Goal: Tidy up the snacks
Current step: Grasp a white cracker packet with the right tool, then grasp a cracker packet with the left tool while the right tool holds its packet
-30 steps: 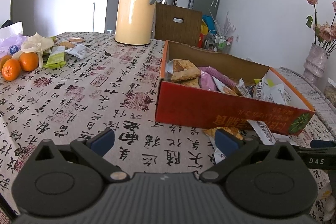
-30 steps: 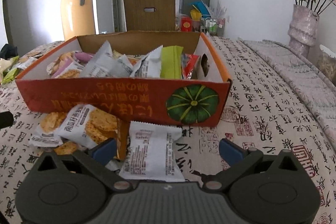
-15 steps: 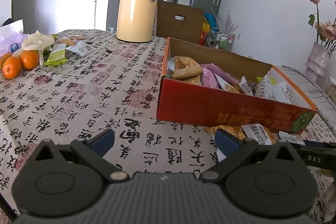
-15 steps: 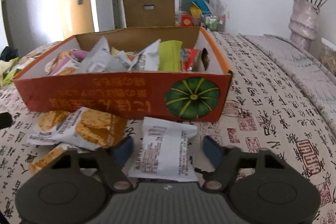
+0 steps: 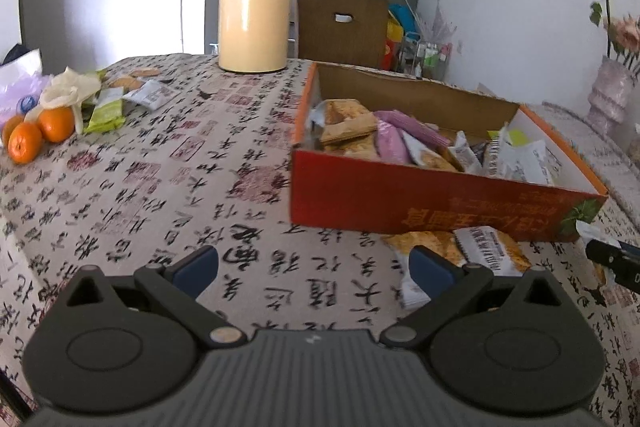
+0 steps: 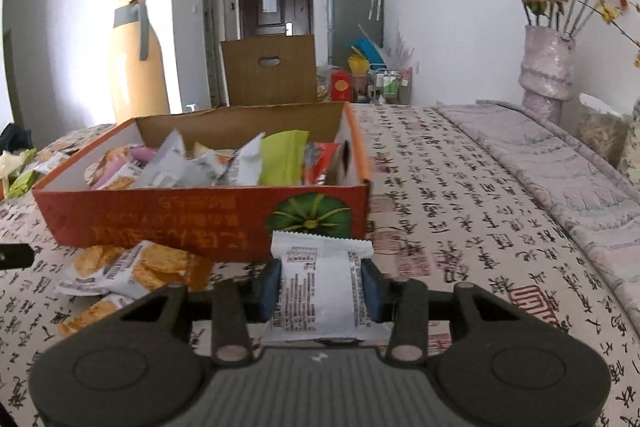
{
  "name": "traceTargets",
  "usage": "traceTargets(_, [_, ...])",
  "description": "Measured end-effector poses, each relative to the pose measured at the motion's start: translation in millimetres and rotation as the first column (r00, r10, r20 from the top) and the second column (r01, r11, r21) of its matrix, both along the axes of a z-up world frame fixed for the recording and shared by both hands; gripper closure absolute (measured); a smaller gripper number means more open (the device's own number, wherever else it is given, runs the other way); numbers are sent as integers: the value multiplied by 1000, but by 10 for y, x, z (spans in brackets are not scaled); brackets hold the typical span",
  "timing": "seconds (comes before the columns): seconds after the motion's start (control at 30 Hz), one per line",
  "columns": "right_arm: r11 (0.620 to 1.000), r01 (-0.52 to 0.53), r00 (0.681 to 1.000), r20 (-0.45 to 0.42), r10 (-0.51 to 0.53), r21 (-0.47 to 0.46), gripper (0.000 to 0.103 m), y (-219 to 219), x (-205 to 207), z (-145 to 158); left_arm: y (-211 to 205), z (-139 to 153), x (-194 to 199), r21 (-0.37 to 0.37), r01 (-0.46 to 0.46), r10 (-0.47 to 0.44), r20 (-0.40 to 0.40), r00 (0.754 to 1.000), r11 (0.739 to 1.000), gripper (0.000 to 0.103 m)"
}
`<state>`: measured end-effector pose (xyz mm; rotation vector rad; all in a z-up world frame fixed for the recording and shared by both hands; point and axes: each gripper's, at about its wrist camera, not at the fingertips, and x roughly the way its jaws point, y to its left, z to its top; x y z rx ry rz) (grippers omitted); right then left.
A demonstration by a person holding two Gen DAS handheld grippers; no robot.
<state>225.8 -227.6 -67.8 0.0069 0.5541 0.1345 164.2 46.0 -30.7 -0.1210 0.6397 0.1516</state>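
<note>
Right claw (image 6: 320, 285), jaws just closing, pinches white snack packet (image 6: 318, 291).

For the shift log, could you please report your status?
Right gripper just closed on white snack packet. Left gripper open, empty. Orange cardboard box ahead, unobstructed.

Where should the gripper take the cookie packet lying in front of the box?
Across the short width of the cookie packet, from above. It lies flat on the tablecloth with its long edges free; the box blocks the far side, other packets crowd beneath.
</note>
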Motion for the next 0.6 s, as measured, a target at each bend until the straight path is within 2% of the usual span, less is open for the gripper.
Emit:
traceTargets(0.13, [1000,5,1000,22,-6,27,62,-46,11,-30,-234,59,168,34,5,-4,-38,999,999,0])
traceTargets(0.3, [998,3,1000,16,-4,66,62,-99,24,-99,-474,-25,424,69,4,3,-108,994,998,0])
traceTargets(0.6, [995,-14,999,51,9,94,62,-134,-35,-109,-662,-170,586,98,-6,20,-152,988,995,0])
